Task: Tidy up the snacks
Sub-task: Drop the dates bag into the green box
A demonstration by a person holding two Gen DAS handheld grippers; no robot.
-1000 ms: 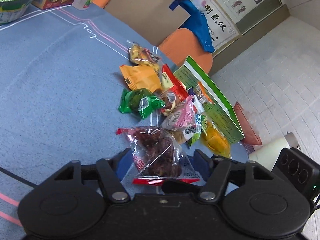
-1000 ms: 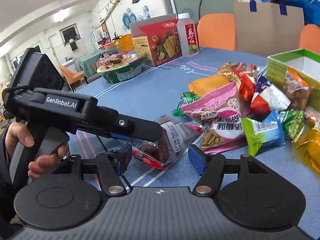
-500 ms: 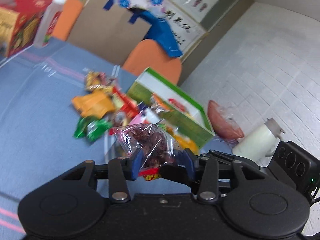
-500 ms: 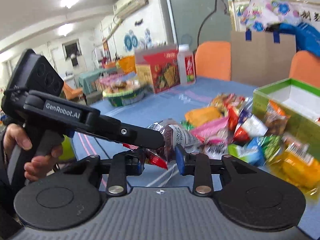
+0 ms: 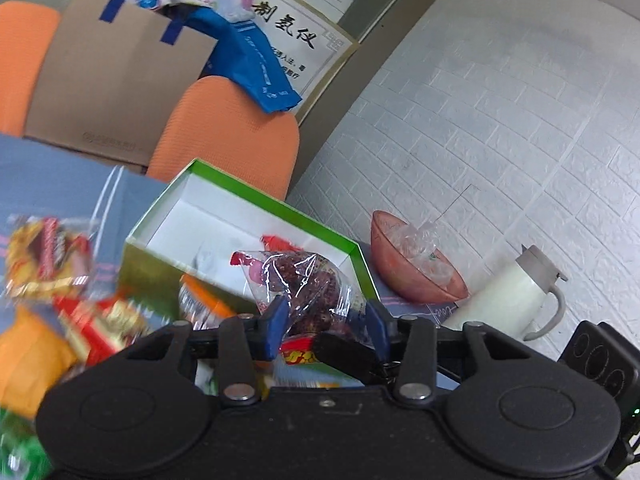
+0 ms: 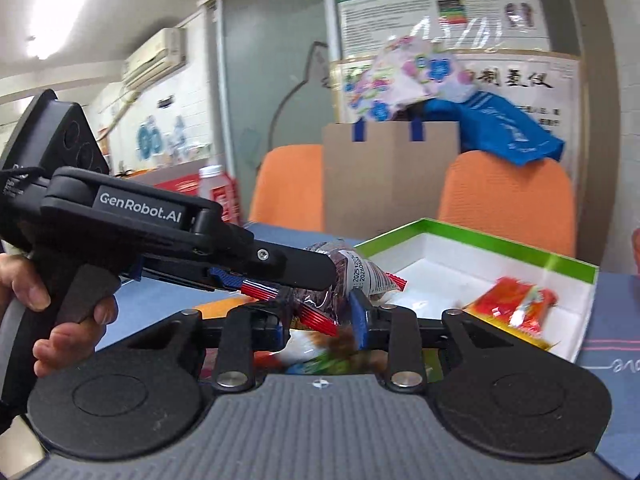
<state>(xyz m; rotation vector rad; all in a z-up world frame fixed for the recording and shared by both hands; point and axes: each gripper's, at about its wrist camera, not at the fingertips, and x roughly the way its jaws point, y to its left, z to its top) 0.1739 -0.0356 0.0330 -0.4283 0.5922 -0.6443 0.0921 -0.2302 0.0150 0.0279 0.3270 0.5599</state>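
Note:
A clear bag of dark red dried fruit (image 5: pixel 308 284) with red ends is held off the table by both grippers. My left gripper (image 5: pixel 326 320) is shut on it. My right gripper (image 6: pixel 320 320) is shut on the same bag (image 6: pixel 344 276), with the left gripper's black finger (image 6: pixel 280 264) crossing just above. The bag hangs in front of an open green box (image 5: pixel 256 196) with a white inside, which holds a red and yellow packet (image 6: pixel 516 304). Loose snack packets (image 5: pixel 60 300) lie blurred at the left of the box.
A pink bowl (image 5: pixel 416 276) and a white jug (image 5: pixel 516 296) stand to the right of the box. Orange chairs (image 6: pixel 508 196) and a cardboard sheet (image 6: pixel 388 176) stand behind the blue table (image 5: pixel 52 172). A person's hand (image 6: pixel 60 320) grips the left tool.
Both grippers closed on the dried fruit bag and lifted it off the table. It has moved from the near side of the pile over to the green box.

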